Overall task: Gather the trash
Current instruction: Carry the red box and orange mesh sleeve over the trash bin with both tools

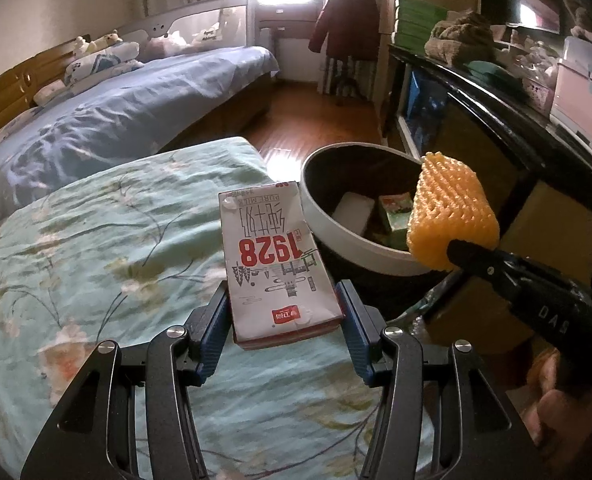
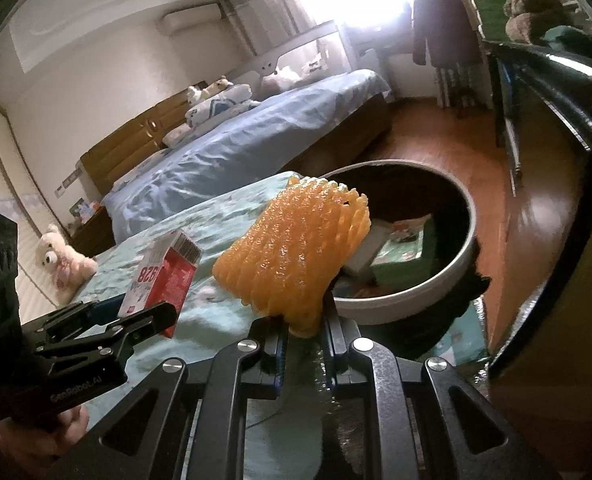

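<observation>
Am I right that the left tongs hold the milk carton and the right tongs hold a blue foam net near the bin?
Not quite: the foam net in the right tongs is orange-yellow, not blue, as the right wrist view shows. The left tongs do hold the milk carton, near the bin.

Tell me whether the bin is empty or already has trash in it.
Not empty. Inside the bin lie a white block and a green packet; how full it is below them cannot be told.

Orange netted foam sleeve (image 2: pixel 296 248); white-red milk carton (image 1: pixel 274 260) (red "1928"); teal floral bedspread (image 1: pixel 96 248); white-rimmed black bin (image 1: pixel 327 216).
</observation>
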Demonstrator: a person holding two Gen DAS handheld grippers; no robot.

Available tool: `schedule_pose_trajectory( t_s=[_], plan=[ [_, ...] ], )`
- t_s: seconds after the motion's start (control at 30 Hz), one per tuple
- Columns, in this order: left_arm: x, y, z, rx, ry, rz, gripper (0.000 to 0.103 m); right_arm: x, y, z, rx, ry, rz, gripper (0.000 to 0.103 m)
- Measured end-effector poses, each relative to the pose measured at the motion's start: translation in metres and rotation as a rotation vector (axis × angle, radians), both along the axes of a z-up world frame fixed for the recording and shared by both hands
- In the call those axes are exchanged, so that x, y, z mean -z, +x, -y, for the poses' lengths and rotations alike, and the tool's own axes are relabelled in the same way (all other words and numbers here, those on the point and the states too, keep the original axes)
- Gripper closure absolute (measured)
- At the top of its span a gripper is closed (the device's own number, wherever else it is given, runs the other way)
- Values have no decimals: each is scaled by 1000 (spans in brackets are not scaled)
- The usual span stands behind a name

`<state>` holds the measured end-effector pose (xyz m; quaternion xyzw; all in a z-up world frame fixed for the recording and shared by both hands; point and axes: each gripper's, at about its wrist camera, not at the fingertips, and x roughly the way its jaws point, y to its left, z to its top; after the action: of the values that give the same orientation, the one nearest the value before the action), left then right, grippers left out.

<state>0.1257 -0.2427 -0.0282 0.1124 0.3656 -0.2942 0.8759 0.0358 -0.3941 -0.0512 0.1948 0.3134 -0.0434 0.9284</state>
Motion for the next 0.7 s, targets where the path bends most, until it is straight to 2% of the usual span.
schedule_pose_trajectory(
  t_s=[0.7],
  plan=[
    [-6,1,40,47,18,17,52,-4,-5,32,64,-45,1,88]
  ],
)
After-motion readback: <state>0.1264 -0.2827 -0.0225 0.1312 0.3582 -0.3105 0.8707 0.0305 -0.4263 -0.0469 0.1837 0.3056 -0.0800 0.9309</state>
